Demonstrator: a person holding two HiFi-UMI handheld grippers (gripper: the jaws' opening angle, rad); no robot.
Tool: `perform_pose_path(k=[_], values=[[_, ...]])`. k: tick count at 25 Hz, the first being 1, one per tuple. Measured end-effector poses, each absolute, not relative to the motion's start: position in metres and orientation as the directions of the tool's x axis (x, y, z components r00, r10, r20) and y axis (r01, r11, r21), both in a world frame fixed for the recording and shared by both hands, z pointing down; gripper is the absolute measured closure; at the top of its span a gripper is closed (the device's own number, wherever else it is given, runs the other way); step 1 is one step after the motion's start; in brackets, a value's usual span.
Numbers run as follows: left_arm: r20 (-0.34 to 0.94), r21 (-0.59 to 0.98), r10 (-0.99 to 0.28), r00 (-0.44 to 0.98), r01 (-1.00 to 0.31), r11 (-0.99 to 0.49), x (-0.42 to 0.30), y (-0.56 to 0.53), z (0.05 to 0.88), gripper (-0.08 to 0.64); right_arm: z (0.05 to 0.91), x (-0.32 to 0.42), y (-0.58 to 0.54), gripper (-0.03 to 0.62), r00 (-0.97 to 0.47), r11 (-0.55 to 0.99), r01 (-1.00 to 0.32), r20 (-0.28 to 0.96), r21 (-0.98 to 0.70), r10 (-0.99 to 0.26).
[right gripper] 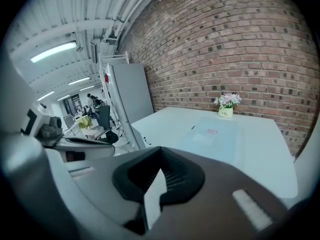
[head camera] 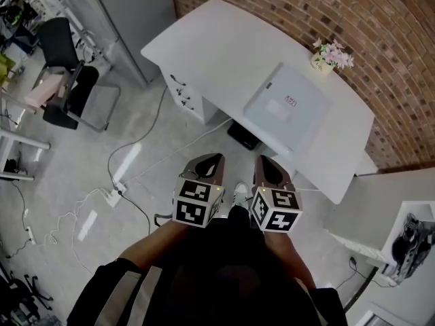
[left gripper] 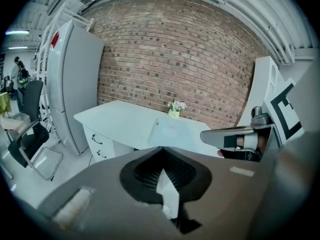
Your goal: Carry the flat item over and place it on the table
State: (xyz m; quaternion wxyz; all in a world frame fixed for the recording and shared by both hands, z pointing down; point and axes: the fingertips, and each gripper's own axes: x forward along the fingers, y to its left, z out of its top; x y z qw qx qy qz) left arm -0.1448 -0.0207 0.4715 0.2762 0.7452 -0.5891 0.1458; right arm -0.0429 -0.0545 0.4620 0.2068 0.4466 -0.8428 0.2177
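Observation:
The flat item (head camera: 285,106) is a pale grey-white board with a small red label, lying on the white table (head camera: 224,46) by the brick wall. It also shows in the left gripper view, flat item (left gripper: 172,133), and in the right gripper view, flat item (right gripper: 212,136). My left gripper (head camera: 209,161) and right gripper (head camera: 270,164) hang side by side close to my body, above the floor and short of the table's near edge. Both are shut with nothing in them; the closed jaws show at left gripper (left gripper: 162,176) and right gripper (right gripper: 155,184).
A small pot of flowers (head camera: 331,56) stands at the table's far edge by the wall. A black box (head camera: 243,136) sits under the table. Cables (head camera: 112,195) trail over the floor at left. A black chair (head camera: 64,73) and a tall grey cabinet (head camera: 136,12) stand further left.

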Motion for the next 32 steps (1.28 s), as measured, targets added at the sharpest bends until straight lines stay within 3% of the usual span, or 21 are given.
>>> perform_pose_path(k=[15,32], values=[[0.535,0.256,-0.808,0.248,-0.959,-0.124,-0.188,0.063,0.480,0.555,0.478,-0.073,0.047,0.592,-0.524,0.510,-0.838,0.549,-0.194,-0.652],[0.546,0.238,-0.811,0.211,-0.967,-0.091,-0.196,0.069,0.483,0.555,0.482,-0.089,0.048,0.592,-0.565,0.565,-0.803,0.543,-0.189,-0.621]])
